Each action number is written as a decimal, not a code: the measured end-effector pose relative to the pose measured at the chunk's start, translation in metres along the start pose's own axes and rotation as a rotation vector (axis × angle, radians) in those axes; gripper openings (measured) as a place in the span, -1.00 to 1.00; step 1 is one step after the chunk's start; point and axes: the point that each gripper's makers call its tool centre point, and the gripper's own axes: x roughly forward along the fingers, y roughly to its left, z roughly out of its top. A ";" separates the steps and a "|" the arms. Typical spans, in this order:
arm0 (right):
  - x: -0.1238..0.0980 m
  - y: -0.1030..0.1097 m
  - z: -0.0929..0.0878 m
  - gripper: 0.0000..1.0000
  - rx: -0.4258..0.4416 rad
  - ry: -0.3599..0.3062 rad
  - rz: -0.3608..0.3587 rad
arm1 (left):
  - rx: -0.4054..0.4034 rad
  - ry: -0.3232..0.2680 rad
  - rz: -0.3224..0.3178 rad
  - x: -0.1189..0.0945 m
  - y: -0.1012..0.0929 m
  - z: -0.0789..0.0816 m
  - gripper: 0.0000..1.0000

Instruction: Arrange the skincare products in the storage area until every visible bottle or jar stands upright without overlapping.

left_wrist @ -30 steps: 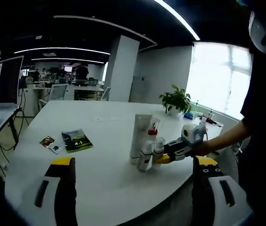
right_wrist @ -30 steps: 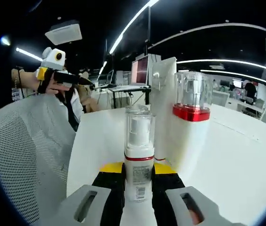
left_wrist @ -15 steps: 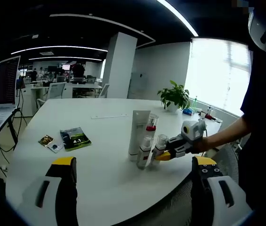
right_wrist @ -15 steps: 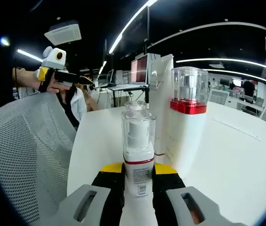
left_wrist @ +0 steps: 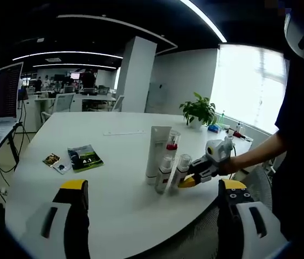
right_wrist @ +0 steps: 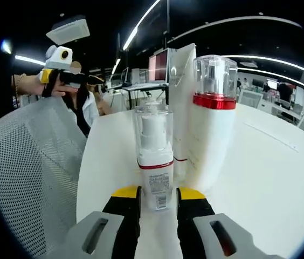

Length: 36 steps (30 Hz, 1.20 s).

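1. Progress. Four skincare containers stand upright in a tight cluster on the white surface (left_wrist: pixel 114 210): a tall white tube (left_wrist: pixel 154 152), a red-collared bottle (left_wrist: pixel 170 147) just behind it, and two small pump bottles in front. None lies flat or rests on another, so the arrangement looks nearly finished.
2. Right tool (right_wrist: pixel 158 197). Its yellow-tipped jaws stand on either side of the base of the nearer small pump bottle (right_wrist: pixel 154 156). A thin gap seems to show on each side, so the grip looks released or barely touching; firm contact cannot be confirmed. The bottle stands on the surface, just in front of the tall tube.
3. Left tool (left_wrist: pixel 152 216). Its jaws are spread wide and hold nothing, well apart from the tall tube.
4. Remaining work, as a judgement: withdraw the right tool without tipping the small bottle.
5. Left gripper view. It gives the whole cluster, the second small pump bottle (left_wrist: pixel 164 171) beside the tall tube, and a booklet (left_wrist: pixel 85 158) and cards (left_wrist: pixel 56 163) well away from the tube.
6. Right gripper view. It gives the close relation of jaws to bottle base and a mesh chair back (right_wrist: pixel 30 178) beside the surface.
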 end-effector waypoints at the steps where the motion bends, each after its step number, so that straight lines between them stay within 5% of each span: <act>1: 0.000 -0.002 -0.005 -0.68 0.001 0.015 0.000 | -0.001 -0.003 0.000 0.000 0.000 0.001 0.86; 10: 0.002 -0.009 -0.022 -0.77 0.000 0.078 0.004 | -0.022 -0.024 -0.003 -0.003 0.000 0.004 0.84; 36: 0.025 -0.017 -0.017 -0.80 -0.095 0.155 0.088 | -0.026 -0.013 -0.018 -0.005 0.002 0.000 0.79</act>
